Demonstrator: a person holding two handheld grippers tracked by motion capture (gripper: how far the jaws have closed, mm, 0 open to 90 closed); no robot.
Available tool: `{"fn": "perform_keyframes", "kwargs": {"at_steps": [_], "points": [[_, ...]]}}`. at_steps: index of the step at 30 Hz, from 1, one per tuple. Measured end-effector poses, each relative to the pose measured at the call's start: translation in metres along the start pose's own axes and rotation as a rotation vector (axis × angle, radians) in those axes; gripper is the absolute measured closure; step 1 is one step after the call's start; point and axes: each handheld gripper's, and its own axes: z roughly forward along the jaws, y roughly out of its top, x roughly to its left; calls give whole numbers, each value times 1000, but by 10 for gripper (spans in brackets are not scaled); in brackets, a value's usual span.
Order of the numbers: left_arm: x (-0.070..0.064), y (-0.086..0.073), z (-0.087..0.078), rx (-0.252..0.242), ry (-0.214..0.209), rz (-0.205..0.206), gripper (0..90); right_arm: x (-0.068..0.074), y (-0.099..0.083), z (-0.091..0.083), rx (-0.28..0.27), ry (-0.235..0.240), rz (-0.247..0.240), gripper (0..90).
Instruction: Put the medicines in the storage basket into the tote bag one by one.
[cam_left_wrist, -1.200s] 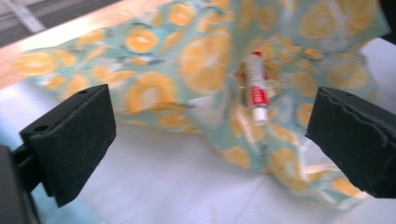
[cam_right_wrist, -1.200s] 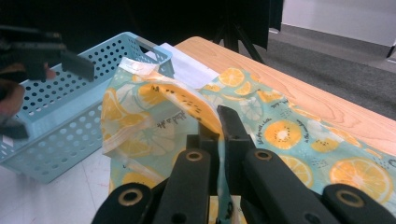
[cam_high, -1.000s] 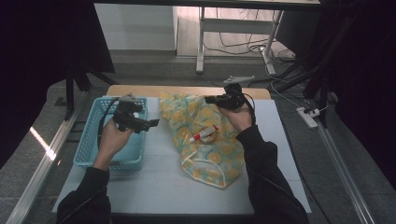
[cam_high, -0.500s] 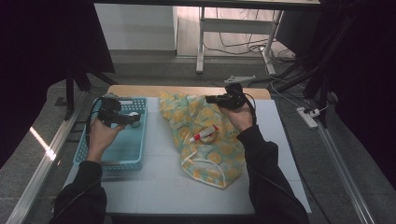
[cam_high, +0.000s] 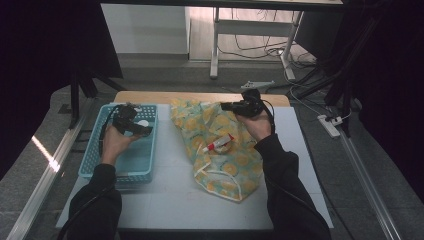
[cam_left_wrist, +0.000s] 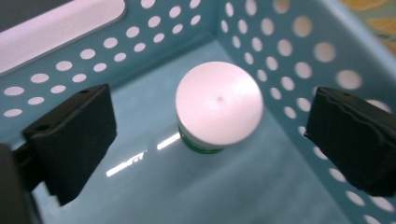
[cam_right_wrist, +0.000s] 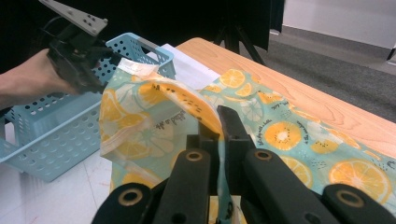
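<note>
Since a second ago, the left gripper (cam_high: 134, 125) has moved from the basket's right rim to its upper end, left of frame centre in the high view; the right gripper (cam_high: 239, 106) holds the orange-print bag (cam_high: 225, 160) at upper centre.

Left gripper view: jaws stand wide, the white-lidded jar (cam_left_wrist: 218, 109) centred between them on the blue basket (cam_left_wrist: 289, 51) floor.

Right gripper view: jaws pinch the bag's raised edge at lower centre.

The counter (cam_high: 170, 195) has a white top, and a strip of light wood (cam_high: 150, 97) runs along its far edge. On its left part stands a light blue basket (cam_high: 94, 159) with perforated walls. Beside the basket, in the middle, lies a bag (cam_high: 235, 165) printed with orange slices, spread from the wooden strip toward the near edge. A small tube (cam_high: 218, 144) rests on this bag.
</note>
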Motion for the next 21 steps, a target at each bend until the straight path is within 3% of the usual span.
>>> {"fn": "perform_keyframes", "kwargs": {"at_steps": [7, 10, 15, 17, 21], "points": [[0, 3, 2, 2, 14, 26, 241, 0, 0, 0, -2, 2, -1, 894], [0, 2, 2, 2, -6, 25, 330, 0, 0, 0, -2, 2, -2, 894], [-1, 3, 4, 20, -9, 32, 400, 0, 0, 0, -3, 2, -2, 894], [-1, 3, 3, 19, -7, 32, 496, 0, 0, 0, -3, 2, -2, 894], [-2, 3, 3, 30, 1, 38, 506, 0, 0, 0, -4, 2, -1, 894]]}}
